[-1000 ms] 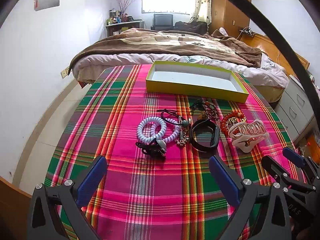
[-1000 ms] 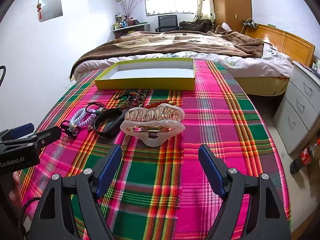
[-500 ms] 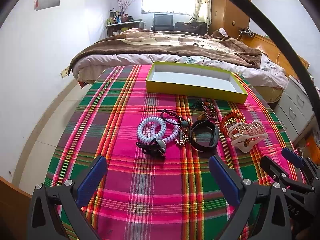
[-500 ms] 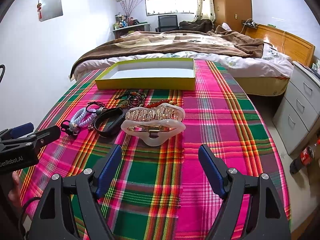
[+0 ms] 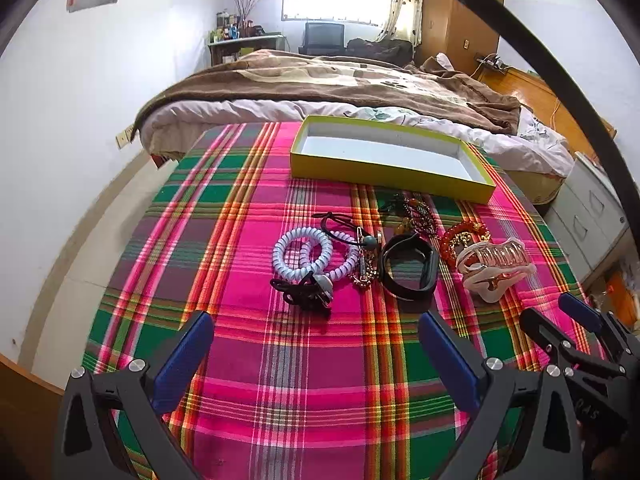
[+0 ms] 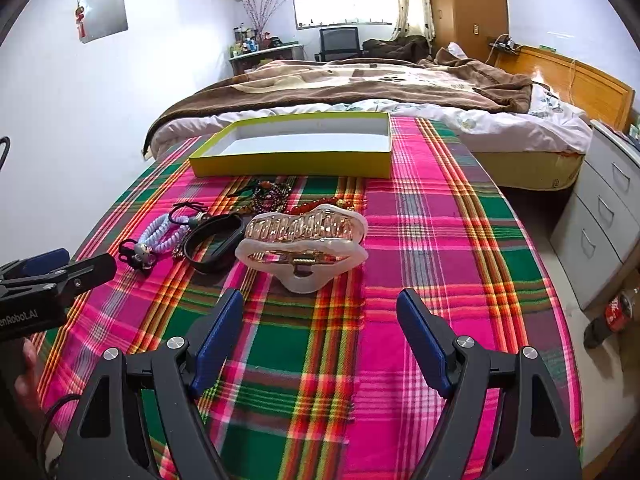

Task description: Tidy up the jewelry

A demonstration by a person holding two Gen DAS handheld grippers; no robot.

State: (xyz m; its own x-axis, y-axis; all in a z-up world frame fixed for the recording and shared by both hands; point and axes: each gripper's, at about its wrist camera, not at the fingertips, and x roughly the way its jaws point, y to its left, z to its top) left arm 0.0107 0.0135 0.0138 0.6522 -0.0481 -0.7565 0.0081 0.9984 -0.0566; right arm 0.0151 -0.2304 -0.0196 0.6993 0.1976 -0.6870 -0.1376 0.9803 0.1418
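Note:
A pile of jewelry lies mid-table on the plaid cloth: a pale blue coil bracelet [image 5: 302, 254], a black hair tie with a charm [image 5: 306, 294], a black band [image 5: 408, 266], dark beads [image 5: 418, 212], red beads [image 5: 460, 236] and a large white and gold hair claw [image 5: 494, 268] [image 6: 304, 240]. An empty yellow box [image 5: 384, 158] [image 6: 296, 152] stands behind them. My left gripper [image 5: 316, 356] is open, just short of the hair tie. My right gripper [image 6: 320, 332] is open, just short of the hair claw.
The round table's edge [image 6: 560, 280] drops off to the right, toward grey drawers [image 6: 604, 216] and a cola bottle [image 6: 612, 316] on the floor. A bed [image 5: 340, 84] stands right behind the table. A white wall is on the left.
The right gripper has crept slightly forward toward the hair claw. The left gripper has barely moved. Both stay open.

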